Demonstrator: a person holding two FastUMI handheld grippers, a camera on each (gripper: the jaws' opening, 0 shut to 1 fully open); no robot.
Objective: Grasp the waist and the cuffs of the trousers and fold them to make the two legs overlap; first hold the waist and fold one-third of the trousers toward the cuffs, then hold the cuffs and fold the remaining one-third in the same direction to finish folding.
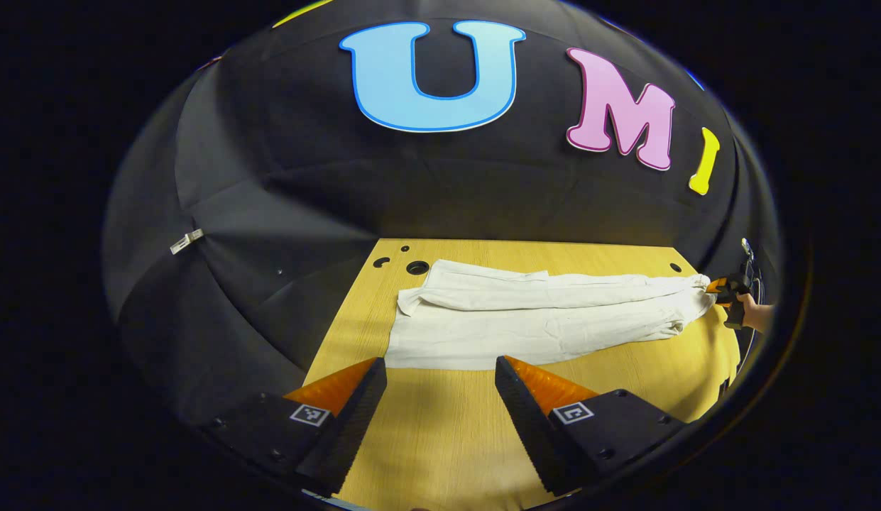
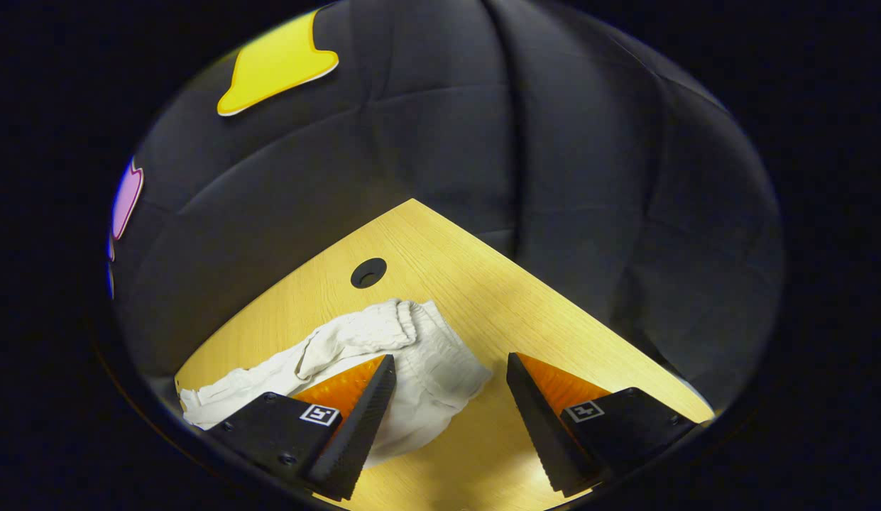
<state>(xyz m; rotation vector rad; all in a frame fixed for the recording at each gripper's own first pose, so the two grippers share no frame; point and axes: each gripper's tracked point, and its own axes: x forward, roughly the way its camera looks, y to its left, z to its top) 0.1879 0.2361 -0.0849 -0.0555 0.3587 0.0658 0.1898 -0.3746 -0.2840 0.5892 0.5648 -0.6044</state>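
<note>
White trousers [image 1: 546, 316] lie stretched across the wooden table [image 1: 426, 447], one leg over the other. Their cuffs [image 1: 412, 301] are at the left and the waist [image 1: 696, 291] at the far right. My left gripper [image 1: 440, 376] is open just short of the near edge of the cloth, close to the cuff end, holding nothing. In the right gripper view the gathered waist [image 2: 419, 348] lies on the table [image 2: 483, 284]. My right gripper [image 2: 451, 362] is open over it, and cloth reaches under its left finger [image 2: 355, 419]. That gripper [image 1: 724, 289] also appears small at the waist end.
A hand [image 1: 756, 314] holds the far gripper at the table's right edge. Round holes [image 1: 417, 267] sit near the back left corner, and another hole [image 2: 368, 272] lies just beyond the waist. The black cloth wall closes in behind and to both sides of the table.
</note>
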